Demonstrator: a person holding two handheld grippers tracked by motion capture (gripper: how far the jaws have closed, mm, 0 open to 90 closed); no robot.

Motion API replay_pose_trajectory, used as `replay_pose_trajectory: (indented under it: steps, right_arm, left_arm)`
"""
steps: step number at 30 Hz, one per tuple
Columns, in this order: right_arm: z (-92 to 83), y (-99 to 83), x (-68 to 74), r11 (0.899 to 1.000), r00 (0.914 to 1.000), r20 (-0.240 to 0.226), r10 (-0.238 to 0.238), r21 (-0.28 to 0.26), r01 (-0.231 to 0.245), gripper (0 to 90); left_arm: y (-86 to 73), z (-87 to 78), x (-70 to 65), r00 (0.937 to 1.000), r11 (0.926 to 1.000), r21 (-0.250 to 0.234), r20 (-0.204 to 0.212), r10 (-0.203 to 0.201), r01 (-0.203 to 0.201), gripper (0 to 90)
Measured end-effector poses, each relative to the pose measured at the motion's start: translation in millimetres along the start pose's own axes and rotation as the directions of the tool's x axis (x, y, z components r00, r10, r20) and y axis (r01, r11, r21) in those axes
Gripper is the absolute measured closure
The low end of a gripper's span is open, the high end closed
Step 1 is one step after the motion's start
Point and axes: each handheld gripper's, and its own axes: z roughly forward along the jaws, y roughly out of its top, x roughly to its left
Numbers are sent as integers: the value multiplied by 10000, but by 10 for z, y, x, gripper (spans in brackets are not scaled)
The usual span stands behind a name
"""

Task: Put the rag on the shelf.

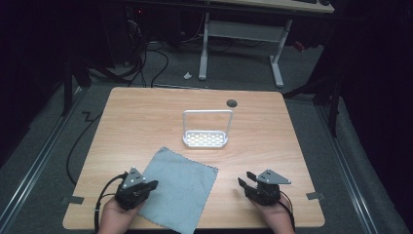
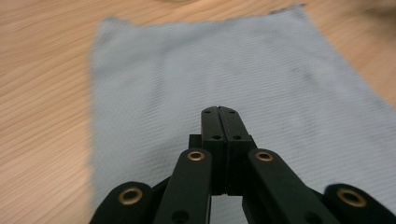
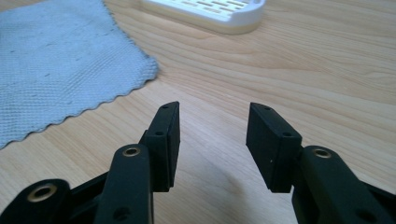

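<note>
High view: the hands are cut off by the bottom edge of the picture, so little beyond the backs of them is seen behind the grippers. The left gripper [image 1: 152,185] is held at the near left of the table [image 1: 126,112], its tip over the cloth's left edge. In the left gripper view its jaws are pressed flat together with nothing between them, above the cloth [image 2: 224,70], whose far corners are blurred. The right gripper [image 1: 245,179] is held near the table's near right corner, clear of the cloth; in the right gripper view its jaws stand apart and empty over bare wood.

The cloth [image 1: 180,187] is a grey-blue, finely knitted square with a slightly wavy hem, laid flat and turned like a diamond at the near edge, its nearest corner hanging past that edge and cut off. The rack [image 1: 205,139], a small white plastic tray with slotted holes and a tall thin hoop handle, stands near the table's centre, apart from the cloth. A dark round hole [image 1: 232,103] is seen by the far edge. The tabletop is pale wood-grain laminate with rounded corners. The room beyond is too dark to make out.
</note>
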Motion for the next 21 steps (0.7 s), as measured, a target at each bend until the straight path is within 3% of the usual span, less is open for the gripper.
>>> replay_pose_trajectory:
  steps: [1,6,10,12,14,15,16,17,19,21]
  right_arm:
    - [29,18,57,9999,9998,-152,-98,27,98,579]
    - [137,82,271,9989,9959,-822,-379,234,400,635]
    - [246,182,491,9969,9861,-1529,-658,328,716,737]
    - [316,221,614,9933,9751,-2002,-958,451,1068,842]
    - [405,262,757,9862,9648,-2259,-1345,641,1525,900]
    - [405,262,757,9862,9648,-2259,-1345,641,1525,900]
    - [474,292,892,9753,9536,-2396,-1822,789,2062,900]
    - [509,298,944,9714,9487,-2525,-1904,910,2192,900]
    - [562,283,1025,9573,9407,-2519,-2273,1195,2633,900]
    - [570,261,1034,9525,9387,-2459,-2417,1245,2778,900]
  left_arm:
    - [-45,-25,113,9995,9997,175,-251,-173,177,897]
    - [-108,-62,267,9963,9963,146,-156,-845,847,896]
    - [-140,-37,252,9975,9964,464,-90,-707,710,897]
    - [-148,-25,232,9984,9964,645,-179,-532,543,897]
    - [-161,-26,231,9981,9959,680,-182,-582,593,897]
    - [-161,-26,231,9981,9959,680,-182,-582,593,897]
    - [-176,-24,240,9979,9953,737,-185,-621,633,897]
    - [-185,-15,240,9979,9949,794,-182,-615,628,897]
    - [-198,-4,238,9983,9941,918,-163,-560,572,897]
    - [-202,1,230,9981,9941,896,-40,-613,615,897]
